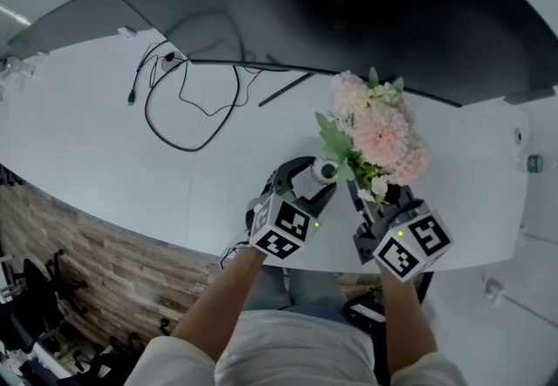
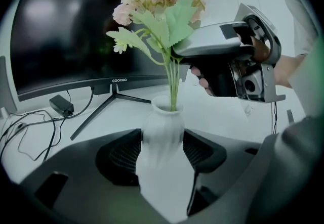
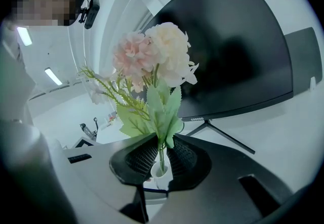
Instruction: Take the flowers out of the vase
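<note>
Looking down on a white desk [image 1: 87, 140] with a curved dark monitor [image 1: 349, 1] standing along its far edge. Toward the far left corner, loops of black cable [image 1: 187, 114] lying loose on the top, well apart from the grippers.

Near the front edge, about the middle, the left gripper [image 2: 162, 142], clenched on the body of a white ribbed vase [image 2: 163, 122]. Both dark ribbed pads [image 2: 119, 154] pressed to its sides, jaws set wide, the vase upright between them with its neck and mouth above the pads. Cannot tell whether the base touches the desk.

Rising from the mouth, a few thin green stems [image 2: 173, 84], spreading higher up into serrated green leaves [image 2: 162, 26] and a bunch of pink and cream flowers [image 1: 379, 136], the blooms leaning toward the monitor.

Just to the right, the right gripper [image 3: 161, 144], pinched narrow on those stems just above the vase's mouth and under the lowest leaves. Nothing but the stems between its pads, with leaves spilling over the jaw tips. Stem ends down inside the neck, so the flowers not yet out of the vase. The two grippers close side by side, each held from the near side of the desk by a bare forearm [image 1: 218, 306].
</note>
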Demonstrator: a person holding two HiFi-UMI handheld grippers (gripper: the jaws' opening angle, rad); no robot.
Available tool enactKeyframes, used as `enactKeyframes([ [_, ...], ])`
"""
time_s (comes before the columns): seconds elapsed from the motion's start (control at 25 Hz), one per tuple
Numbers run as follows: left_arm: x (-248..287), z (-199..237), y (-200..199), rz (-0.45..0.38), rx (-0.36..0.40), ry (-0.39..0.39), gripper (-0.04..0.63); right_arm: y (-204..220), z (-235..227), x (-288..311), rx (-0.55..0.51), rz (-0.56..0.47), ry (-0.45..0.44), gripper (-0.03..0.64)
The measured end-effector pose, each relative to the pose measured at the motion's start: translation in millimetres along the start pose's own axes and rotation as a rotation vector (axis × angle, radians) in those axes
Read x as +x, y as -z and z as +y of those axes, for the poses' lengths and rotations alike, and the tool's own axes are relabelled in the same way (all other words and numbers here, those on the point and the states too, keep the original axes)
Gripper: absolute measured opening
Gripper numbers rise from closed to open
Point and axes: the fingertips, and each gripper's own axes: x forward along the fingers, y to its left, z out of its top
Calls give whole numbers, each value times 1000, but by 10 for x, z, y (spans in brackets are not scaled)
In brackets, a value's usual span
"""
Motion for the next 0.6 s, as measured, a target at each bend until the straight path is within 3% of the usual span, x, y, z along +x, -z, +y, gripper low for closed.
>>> enactKeyframes([
  [0.6, 4, 33, 21, -14, -4, 7, 262, -354, 90, -174, -10, -77, 12, 74],
])
